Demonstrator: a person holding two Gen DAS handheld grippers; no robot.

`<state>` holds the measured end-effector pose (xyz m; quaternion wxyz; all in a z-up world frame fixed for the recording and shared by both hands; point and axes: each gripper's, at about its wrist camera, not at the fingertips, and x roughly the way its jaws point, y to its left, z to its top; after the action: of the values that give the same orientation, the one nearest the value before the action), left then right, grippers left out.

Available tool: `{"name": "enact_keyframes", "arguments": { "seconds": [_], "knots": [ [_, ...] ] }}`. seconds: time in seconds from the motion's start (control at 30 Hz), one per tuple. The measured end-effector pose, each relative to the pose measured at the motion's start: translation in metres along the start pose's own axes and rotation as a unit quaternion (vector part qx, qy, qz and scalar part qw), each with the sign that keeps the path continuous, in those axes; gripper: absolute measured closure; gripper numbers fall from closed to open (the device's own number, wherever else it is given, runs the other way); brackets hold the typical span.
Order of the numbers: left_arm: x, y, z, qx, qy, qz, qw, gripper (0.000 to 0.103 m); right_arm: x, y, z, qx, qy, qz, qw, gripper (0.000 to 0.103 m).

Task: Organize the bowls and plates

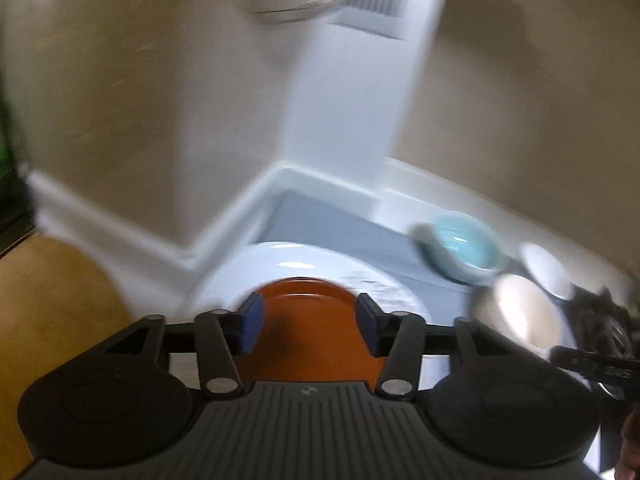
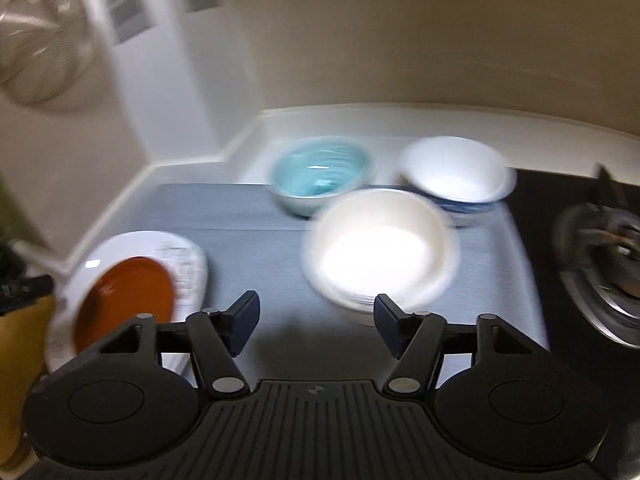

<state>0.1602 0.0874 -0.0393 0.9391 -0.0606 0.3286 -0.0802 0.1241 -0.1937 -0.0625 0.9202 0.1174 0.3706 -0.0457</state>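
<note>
An orange plate (image 2: 126,294) lies on a larger white plate (image 2: 188,264) at the left of a grey mat (image 2: 256,232). A teal bowl (image 2: 320,174), a white bowl with blue pattern (image 2: 456,174) and a cream bowl (image 2: 380,248) stand on the mat to the right. My left gripper (image 1: 310,322) is open, hovering just over the orange plate (image 1: 308,320) on the white plate (image 1: 304,264). My right gripper (image 2: 316,324) is open and empty above the mat, near the cream bowl's front edge. The bowls also show in the left wrist view: teal (image 1: 464,246), cream (image 1: 520,312).
A white raised counter rim (image 2: 192,162) and beige walls enclose the mat at the back and left. A gas stove burner (image 2: 600,256) lies at the right. A metal strainer (image 2: 36,40) hangs on the wall at upper left. A yellow cloth (image 2: 20,340) is at far left.
</note>
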Motion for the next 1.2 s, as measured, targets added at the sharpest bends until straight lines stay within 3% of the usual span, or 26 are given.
{"name": "enact_keyframes", "arguments": {
  "seconds": [0.1, 0.3, 0.47, 0.53, 0.67, 0.9, 1.03, 1.2],
  "knots": [
    [0.002, -0.036, -0.001, 0.015, 0.01, -0.029, 0.9994, 0.043, -0.002, -0.021, 0.002, 0.001, 0.025, -0.031, 0.999, 0.037],
    [0.021, -0.094, -0.012, 0.031, 0.057, -0.055, 0.9964, 0.043, -0.012, -0.058, 0.0, -0.008, 0.036, -0.054, 0.998, 0.041],
    [0.038, -0.126, -0.019, 0.023, 0.08, -0.071, 0.994, 0.043, -0.023, -0.088, -0.005, 0.001, 0.032, -0.033, 0.999, 0.068],
    [0.049, -0.129, -0.02, 0.007, 0.095, -0.076, 0.9926, 0.043, -0.029, -0.096, -0.009, 0.002, 0.031, -0.022, 0.999, 0.073],
    [0.067, -0.137, -0.018, -0.019, 0.124, -0.062, 0.9902, 0.043, -0.035, -0.109, -0.013, 0.001, 0.031, -0.015, 0.999, 0.073],
    [0.077, -0.143, -0.013, -0.067, 0.14, -0.063, 0.9858, 0.043, -0.041, -0.128, -0.019, 0.017, 0.025, 0.009, 0.999, 0.072],
    [0.082, -0.145, -0.013, -0.071, 0.146, -0.056, 0.9851, 0.044, -0.039, -0.133, -0.025, 0.017, 0.022, 0.031, 0.999, 0.072],
    [0.094, -0.151, -0.01, -0.07, 0.155, -0.071, 0.9828, 0.046, -0.04, -0.136, -0.03, 0.018, 0.02, 0.065, 0.998, 0.072]
  ]
}}
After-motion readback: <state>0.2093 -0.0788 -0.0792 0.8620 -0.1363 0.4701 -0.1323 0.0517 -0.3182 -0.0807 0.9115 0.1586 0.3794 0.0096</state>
